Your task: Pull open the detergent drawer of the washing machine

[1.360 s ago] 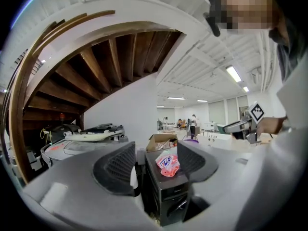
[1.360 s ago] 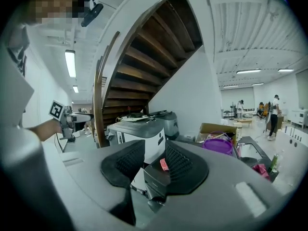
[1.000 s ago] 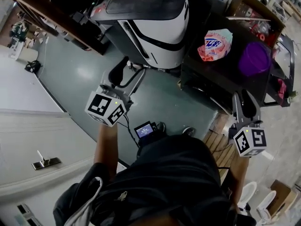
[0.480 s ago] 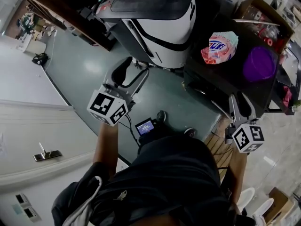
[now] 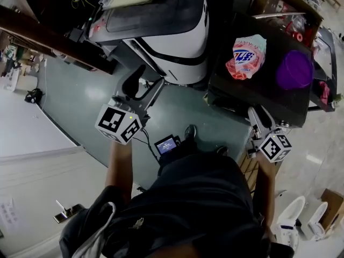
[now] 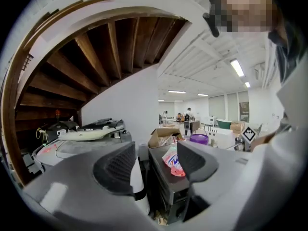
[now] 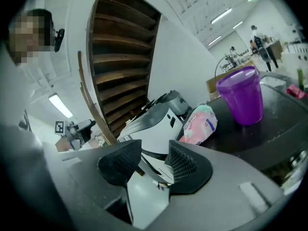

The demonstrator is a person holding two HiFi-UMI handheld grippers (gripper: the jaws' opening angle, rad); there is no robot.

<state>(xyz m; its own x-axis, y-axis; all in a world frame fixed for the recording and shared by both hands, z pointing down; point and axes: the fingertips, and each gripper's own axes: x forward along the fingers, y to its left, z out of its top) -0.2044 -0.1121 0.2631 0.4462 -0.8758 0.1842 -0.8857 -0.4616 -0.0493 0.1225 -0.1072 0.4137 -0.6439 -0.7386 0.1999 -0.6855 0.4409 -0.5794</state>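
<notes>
The washing machine point(image 5: 177, 42), white with a dark top and a dark curved stripe, stands at the top middle of the head view. Its detergent drawer cannot be made out. My left gripper point(image 5: 146, 79) hangs in front of the machine's lower left corner, open, with nothing between its fingers. In the left gripper view the machine point(image 6: 86, 143) lies behind the left gripper point(image 6: 156, 158). My right gripper point(image 5: 259, 115) hovers at the front edge of the black cabinet point(image 5: 236, 98). In the right gripper view the right gripper point(image 7: 154, 158) points at the machine point(image 7: 154, 124), its jaws opening on nothing.
On the black cabinet right of the machine lie a pink detergent bag point(image 5: 247, 55) and a purple cup point(image 5: 294, 69), with a cardboard box point(image 5: 279, 4) behind. A wooden staircase point(image 6: 96, 57) rises over the machine. A small lit screen point(image 5: 165, 145) sits on the green floor.
The right gripper has sunk and rolled, and its marker cube looks smaller and nearer the cabinet's front. The left gripper holds about the same spot before the machine while the head view shifts.
</notes>
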